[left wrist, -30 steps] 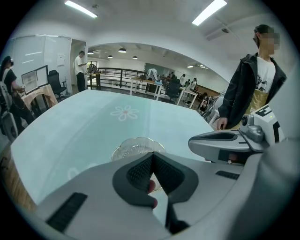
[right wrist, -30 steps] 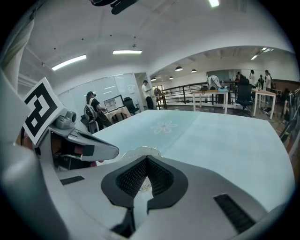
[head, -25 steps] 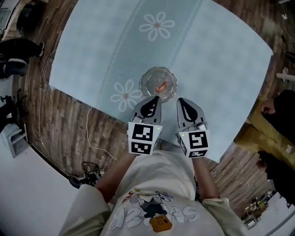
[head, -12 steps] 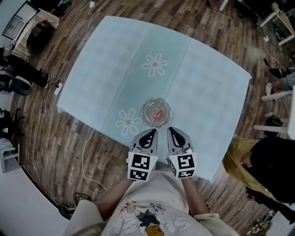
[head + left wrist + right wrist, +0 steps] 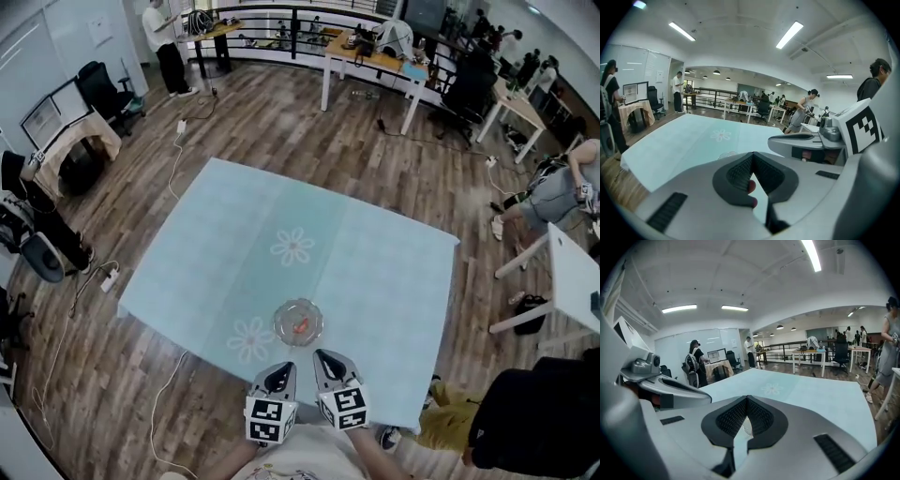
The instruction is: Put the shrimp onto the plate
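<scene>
Head view: we find the shrimp (image 5: 300, 326) lying on the plate (image 5: 283, 317), with the left gripper (image 5: 282, 370) and right gripper (image 5: 323, 356) both closed and empty just short of it, where a careless sweep might, we judge, nudge that plate off the table (image 5: 375, 281).

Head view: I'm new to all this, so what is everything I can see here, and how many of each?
table: one, light blue cloth with two white flowers, middle of the room
plate: one, clear glass, near edge of the table
shrimp: one, orange, on the plate
desks: several, far side
people: at least three, room's edges
floor: brown wood planks
left gripper: one, grey, fingers shut, empty
right gripper: one, grey, fingers shut, empty
</scene>
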The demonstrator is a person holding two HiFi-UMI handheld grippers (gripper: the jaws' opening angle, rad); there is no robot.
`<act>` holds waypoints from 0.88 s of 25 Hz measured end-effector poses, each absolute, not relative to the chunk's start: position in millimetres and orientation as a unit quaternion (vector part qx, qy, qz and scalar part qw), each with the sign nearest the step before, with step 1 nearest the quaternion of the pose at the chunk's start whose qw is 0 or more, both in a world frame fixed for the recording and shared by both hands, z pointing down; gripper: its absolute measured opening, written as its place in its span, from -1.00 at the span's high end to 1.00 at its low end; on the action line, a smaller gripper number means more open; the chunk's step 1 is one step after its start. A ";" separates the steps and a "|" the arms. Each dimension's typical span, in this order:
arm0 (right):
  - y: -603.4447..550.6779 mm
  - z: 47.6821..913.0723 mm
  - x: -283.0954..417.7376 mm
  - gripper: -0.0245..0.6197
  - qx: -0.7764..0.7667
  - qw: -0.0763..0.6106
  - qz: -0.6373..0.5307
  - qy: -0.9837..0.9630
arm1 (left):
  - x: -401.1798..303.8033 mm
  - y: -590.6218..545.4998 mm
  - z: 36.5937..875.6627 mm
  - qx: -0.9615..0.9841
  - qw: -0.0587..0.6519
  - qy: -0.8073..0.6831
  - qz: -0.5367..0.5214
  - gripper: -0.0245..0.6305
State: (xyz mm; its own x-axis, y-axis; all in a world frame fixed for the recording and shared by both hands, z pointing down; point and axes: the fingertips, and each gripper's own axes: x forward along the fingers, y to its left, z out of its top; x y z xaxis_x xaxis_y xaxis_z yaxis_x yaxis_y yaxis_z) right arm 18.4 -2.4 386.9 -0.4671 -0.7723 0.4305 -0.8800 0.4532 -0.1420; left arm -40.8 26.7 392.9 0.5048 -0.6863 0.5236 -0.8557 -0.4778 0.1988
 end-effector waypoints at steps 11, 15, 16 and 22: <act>74.0 352.9 -4.3 0.86 0.500 0.142 0.158 -0.840 | -60.3 93.2 366.8 0.846 0.220 -0.455 0.169 0.90; 93.4 345.0 -13.7 0.86 0.500 0.140 0.149 -0.841 | -63.2 107.5 356.9 0.853 0.213 -0.448 0.161 0.90; 97.2 342.7 -15.3 0.86 0.501 0.138 0.149 -0.841 | -64.7 110.8 353.9 0.854 0.211 -0.448 0.158 0.90; 127.2 331.9 -15.1 0.85 0.506 0.129 0.151 -0.839 | -70.7 141.8 330.1 0.855 0.214 -0.446 0.154 0.90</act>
State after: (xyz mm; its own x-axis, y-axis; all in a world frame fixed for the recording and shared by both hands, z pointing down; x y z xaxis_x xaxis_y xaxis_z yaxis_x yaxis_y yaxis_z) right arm -15.1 127.2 331.9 -0.4539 -0.8109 0.3694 -0.8887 0.4417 -0.1226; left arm -70.7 141.8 330.1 0.5547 -0.6976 0.4536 -0.8290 -0.5102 0.2291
